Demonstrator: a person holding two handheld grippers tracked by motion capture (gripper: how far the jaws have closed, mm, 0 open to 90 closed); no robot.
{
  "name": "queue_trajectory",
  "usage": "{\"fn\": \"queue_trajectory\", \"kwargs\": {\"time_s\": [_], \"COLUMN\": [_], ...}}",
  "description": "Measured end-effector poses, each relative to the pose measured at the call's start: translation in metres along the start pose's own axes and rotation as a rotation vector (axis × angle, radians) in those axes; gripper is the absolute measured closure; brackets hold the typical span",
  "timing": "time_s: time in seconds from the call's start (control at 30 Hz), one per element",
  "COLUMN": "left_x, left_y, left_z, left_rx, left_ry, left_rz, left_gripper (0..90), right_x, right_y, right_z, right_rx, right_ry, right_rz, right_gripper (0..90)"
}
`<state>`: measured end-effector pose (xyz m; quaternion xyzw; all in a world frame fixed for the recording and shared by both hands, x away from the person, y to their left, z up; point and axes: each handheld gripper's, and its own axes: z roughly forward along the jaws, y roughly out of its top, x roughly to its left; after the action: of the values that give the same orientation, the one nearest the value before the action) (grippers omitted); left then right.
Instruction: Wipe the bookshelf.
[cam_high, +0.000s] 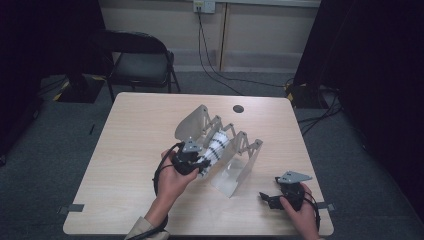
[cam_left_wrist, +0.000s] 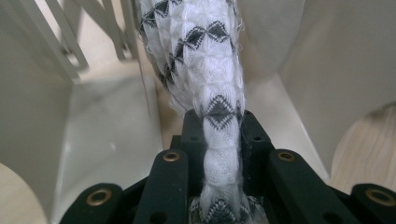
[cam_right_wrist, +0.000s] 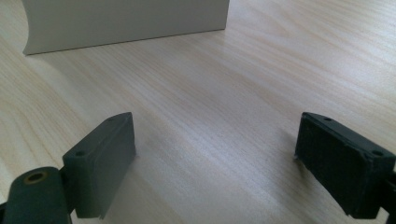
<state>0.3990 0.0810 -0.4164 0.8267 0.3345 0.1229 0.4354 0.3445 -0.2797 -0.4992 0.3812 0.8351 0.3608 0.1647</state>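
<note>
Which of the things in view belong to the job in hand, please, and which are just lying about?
In the job:
- patterned cloth, clamped in the left gripper
- expanding rack

Lying about:
- right gripper, jaws open over the table
- chair

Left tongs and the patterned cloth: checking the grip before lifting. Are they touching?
Touching. The left gripper view shows the left tongs pinching the cloth on both sides.

Light wooden desk (cam_high: 135, 150) with rounded corners, round cable hole (cam_high: 238, 108) at its 12 o'clock edge. Grey carpet floor (cam_high: 45, 165) all around. Black folding chair (cam_high: 140, 62) at 11 o'clock. Pale wall (cam_high: 260, 35) at 12 o'clock, wall socket (cam_high: 204, 5) with black cables (cam_high: 220, 75) trailing down. Dark curtains (cam_high: 370, 60) at 3 and 9 o'clock. Dim light.
</note>
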Motion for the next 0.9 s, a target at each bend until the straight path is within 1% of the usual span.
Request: {"fn": "queue_trajectory", "kwargs": {"time_s": [0.03, 0.13, 0.23, 0.3, 0.33, 0.43, 0.5, 0.67, 0.8, 0.83, 0.87, 0.9], "left_x": [0.0, -0.001, 0.002, 0.004, 0.005, 0.005, 0.006, 0.008, 0.009, 0.01, 0.009, 0.009], "left_y": [0.005, 0.016, 0.017, 0.013, 0.01, -0.001, -0.009, -0.023, -0.035, -0.038, -0.04, -0.042], "left_z": [-0.003, -0.007, -0.004, 0.002, 0.004, 0.014, 0.02, 0.031, 0.036, 0.037, 0.039, 0.039], "left_rx": [-0.022, -0.058, -0.059, -0.033, -0.02, 0.005, 0.03, 0.058, 0.085, 0.096, 0.093, 0.1], "left_ry": [0.005, 0.023, 0.047, 0.061, 0.067, 0.065, 0.067, 0.067, 0.065, 0.063, 0.062, 0.062], "left_rz": [-0.004, 0.004, -0.018, -0.036, -0.038, -0.068, -0.077, -0.086, -0.086, -0.091, -0.101, -0.094], "left_gripper": [75.9, 75.9, 76.0, 76.1, 76.2, 76.3, 76.3, 76.3, 76.2, 76.2, 76.2, 76.2], "right_x": [0.0, 0.0, 0.0, 0.0, 0.0, 0.0, 0.0, 0.0, 0.0, 0.0, 0.0, 0.0], "right_y": [0.0, 0.0, 0.0, 0.0, 0.0, 0.0, 0.0, 0.0, 0.0, 0.0, 0.0, 0.0], "right_z": [0.0, 0.0, 0.0, 0.0, 0.0, 0.0, 0.0, 0.0, 0.0, 0.0, 0.0, 0.0], "right_rx": [0.0, 0.0, 0.0, 0.0, 0.0, 0.0, 0.0, 0.0, 0.0, 0.0, 0.0, 0.0], "right_ry": [0.0, 0.0, 0.0, 0.0, 0.0, 0.0, 0.0, 0.0, 0.001, 0.001, 0.001, 0.001], "right_rz": [0.0, 0.0, 0.0, 0.0, 0.0, 0.0, 0.0, 0.0, 0.0, 0.0, 0.0, 0.0], "right_gripper": [11.4, 11.4, 11.4, 11.4, 11.4, 11.4, 11.4, 11.4, 11.4, 11.4, 11.4, 11.4]}}
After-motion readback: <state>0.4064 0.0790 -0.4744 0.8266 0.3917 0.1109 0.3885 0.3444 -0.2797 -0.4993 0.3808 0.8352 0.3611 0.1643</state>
